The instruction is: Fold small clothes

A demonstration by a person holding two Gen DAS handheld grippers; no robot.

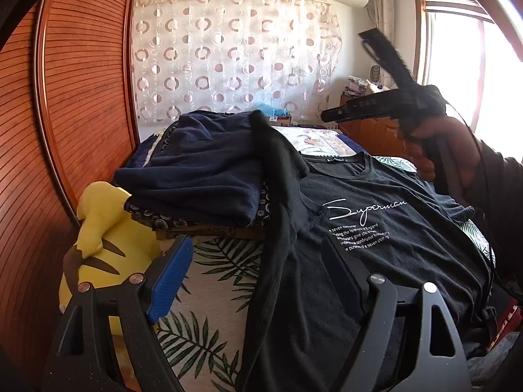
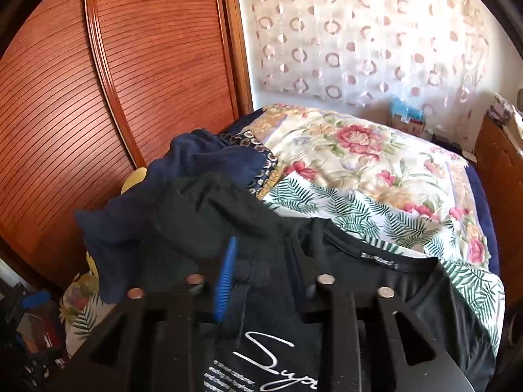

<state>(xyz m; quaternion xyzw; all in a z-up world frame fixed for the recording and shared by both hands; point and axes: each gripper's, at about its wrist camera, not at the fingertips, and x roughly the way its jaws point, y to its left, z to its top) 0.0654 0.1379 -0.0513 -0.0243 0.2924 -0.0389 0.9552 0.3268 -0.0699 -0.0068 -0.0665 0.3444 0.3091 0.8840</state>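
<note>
A black T-shirt (image 1: 376,261) with white "Superman" print lies face up on the bed, its collar (image 2: 392,258) toward the far side. One black sleeve (image 1: 278,163) is draped up over a stack of navy clothes (image 1: 202,170). My left gripper (image 1: 258,277) stands open and wide at the shirt's near left edge, the fabric passing between its fingers untouched. My right gripper (image 2: 266,277) hovers over the shirt's upper chest with a moderate gap and nothing between its pads. In the left wrist view a hand (image 1: 428,143) holds the right gripper (image 1: 330,114) in the air above the shirt.
A yellow plush toy (image 1: 108,238) sits left of the navy stack (image 2: 202,160), against slatted wooden wardrobe doors (image 1: 65,98). The bed has a palm-leaf sheet (image 1: 212,294) and a floral quilt (image 2: 359,150) farther back. A wooden cabinet (image 2: 500,170) stands at the right.
</note>
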